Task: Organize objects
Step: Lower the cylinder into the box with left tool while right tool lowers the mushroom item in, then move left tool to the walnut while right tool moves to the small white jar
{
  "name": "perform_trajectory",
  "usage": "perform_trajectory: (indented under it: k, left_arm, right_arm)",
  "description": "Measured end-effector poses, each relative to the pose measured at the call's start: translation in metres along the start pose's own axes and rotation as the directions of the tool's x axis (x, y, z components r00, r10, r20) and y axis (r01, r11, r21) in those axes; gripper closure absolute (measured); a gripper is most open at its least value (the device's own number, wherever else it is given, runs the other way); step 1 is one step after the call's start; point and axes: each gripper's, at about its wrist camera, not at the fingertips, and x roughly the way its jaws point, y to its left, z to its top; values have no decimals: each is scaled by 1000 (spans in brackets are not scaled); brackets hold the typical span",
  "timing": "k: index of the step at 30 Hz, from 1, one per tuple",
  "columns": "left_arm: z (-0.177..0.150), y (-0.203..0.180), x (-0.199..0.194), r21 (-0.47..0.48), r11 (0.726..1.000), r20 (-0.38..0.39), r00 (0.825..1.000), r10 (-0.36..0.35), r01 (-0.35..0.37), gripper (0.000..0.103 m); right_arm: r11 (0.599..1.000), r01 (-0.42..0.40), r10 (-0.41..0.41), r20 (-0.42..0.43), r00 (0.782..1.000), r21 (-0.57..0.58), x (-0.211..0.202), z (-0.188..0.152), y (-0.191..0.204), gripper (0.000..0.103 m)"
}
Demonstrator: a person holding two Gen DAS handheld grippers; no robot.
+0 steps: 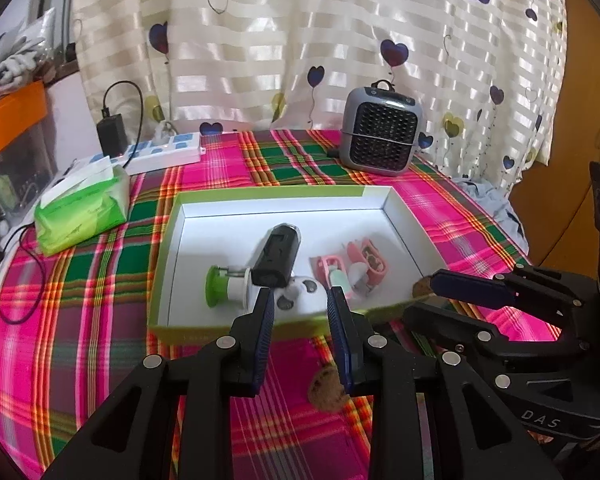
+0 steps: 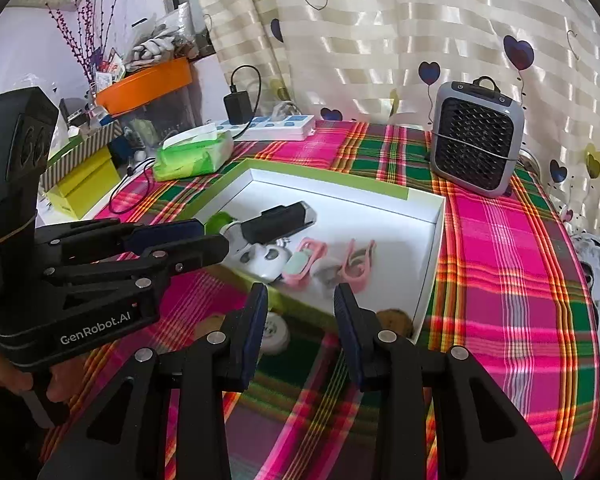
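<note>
A white box with a green rim lies on the plaid cloth. In it are a black device, a green and white spool, a white earbud case, pink clips and a cookie at the near right corner. A second cookie and a small white round thing lie on the cloth before the box. My left gripper is open and empty over the box's near rim. My right gripper is open and empty, also near that rim.
A grey fan heater stands behind the box. A green tissue pack, a power strip with a black adapter and an orange-lidded bin are at the left. A curtain hangs behind.
</note>
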Motion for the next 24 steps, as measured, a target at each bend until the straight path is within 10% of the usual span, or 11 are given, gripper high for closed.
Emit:
perform_trajectory:
  k: [24]
  left_arm:
    - [-35,-16,-42,5,1000,29,1000,10,-11,77]
  right_arm:
    - [999,-15,16,50,999,-30,-37,-23,31,67]
